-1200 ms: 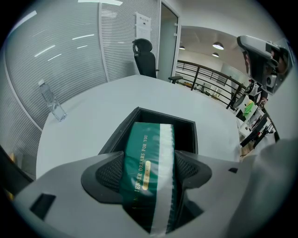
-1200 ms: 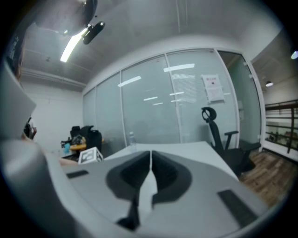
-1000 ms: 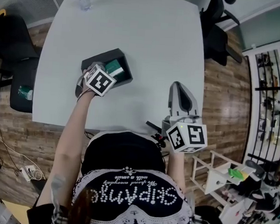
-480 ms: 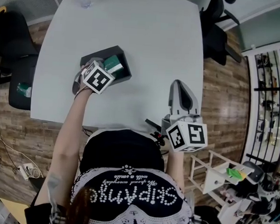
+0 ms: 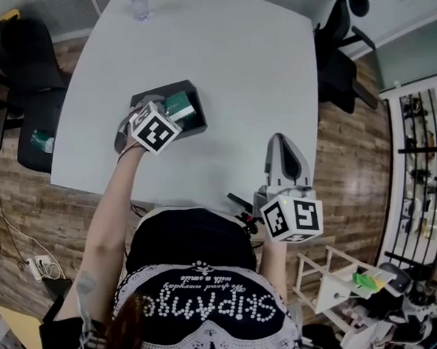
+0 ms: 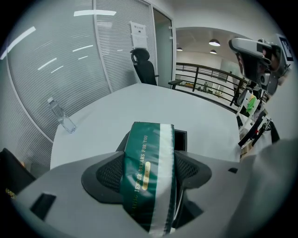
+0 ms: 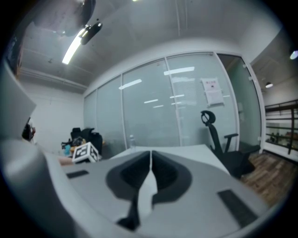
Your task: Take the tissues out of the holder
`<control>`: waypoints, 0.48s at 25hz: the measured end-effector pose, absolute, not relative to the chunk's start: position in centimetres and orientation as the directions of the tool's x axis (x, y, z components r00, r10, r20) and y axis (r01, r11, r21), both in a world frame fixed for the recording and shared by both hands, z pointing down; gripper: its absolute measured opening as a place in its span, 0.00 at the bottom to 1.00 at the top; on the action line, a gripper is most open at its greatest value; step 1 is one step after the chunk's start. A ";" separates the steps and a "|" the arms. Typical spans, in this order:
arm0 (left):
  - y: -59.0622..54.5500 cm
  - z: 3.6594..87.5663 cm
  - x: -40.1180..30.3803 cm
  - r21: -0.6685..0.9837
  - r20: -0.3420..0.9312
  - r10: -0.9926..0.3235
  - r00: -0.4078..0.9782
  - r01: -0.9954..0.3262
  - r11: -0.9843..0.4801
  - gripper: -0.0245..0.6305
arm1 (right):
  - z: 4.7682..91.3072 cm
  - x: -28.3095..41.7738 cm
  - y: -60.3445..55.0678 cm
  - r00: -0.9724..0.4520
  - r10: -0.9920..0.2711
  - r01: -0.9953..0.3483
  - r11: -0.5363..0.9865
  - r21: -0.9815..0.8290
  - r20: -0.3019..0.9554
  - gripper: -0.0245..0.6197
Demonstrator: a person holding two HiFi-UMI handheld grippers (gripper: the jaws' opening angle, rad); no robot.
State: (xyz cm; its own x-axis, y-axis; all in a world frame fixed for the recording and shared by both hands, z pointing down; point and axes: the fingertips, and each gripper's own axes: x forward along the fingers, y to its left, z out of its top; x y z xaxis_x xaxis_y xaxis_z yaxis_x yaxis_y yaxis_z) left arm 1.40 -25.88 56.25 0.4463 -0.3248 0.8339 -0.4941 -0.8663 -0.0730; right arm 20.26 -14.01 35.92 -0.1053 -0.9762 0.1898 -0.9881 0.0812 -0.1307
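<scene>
Tissues (image 6: 145, 158) are clamped in the left tool (image 6: 150, 175) at the holder (image 5: 151, 97); right tool (image 7: 150, 163) closed, empty.

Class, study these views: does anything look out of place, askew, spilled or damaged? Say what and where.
Nothing is spilled or broken. The one oddity: the black holder sits askew to the edges of the table. The green tissue pack is clamped between the jaws of the left gripper, at the holder.

Left gripper (image 6: 150, 173): jaws clamp a green-and-white tissue pack (image 6: 142, 153) from both sides. Black holder (image 6: 181, 139) just beyond the jaws. Clear bottle (image 6: 61, 117) far ahead-left.
</scene>
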 end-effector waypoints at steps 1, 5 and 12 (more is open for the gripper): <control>-25.8 56.0 1.4 -0.076 0.832 -0.328 0.448 -0.494 -0.866 0.57 | 35.9 20.3 -13.9 -0.106 -0.976 -0.988 0.082 -0.131 0.189 0.09; -25.7 54.8 1.3 -0.090 0.822 -0.348 0.452 -0.500 -0.862 0.57 | 35.7 20.4 -13.7 -0.109 -0.977 -0.988 0.086 -0.130 0.185 0.09; -26.5 50.8 1.0 -0.113 0.748 -0.444 0.493 -0.564 -0.818 0.57 | 35.6 20.9 -13.2 -0.111 -0.977 -0.988 0.090 -0.126 0.179 0.09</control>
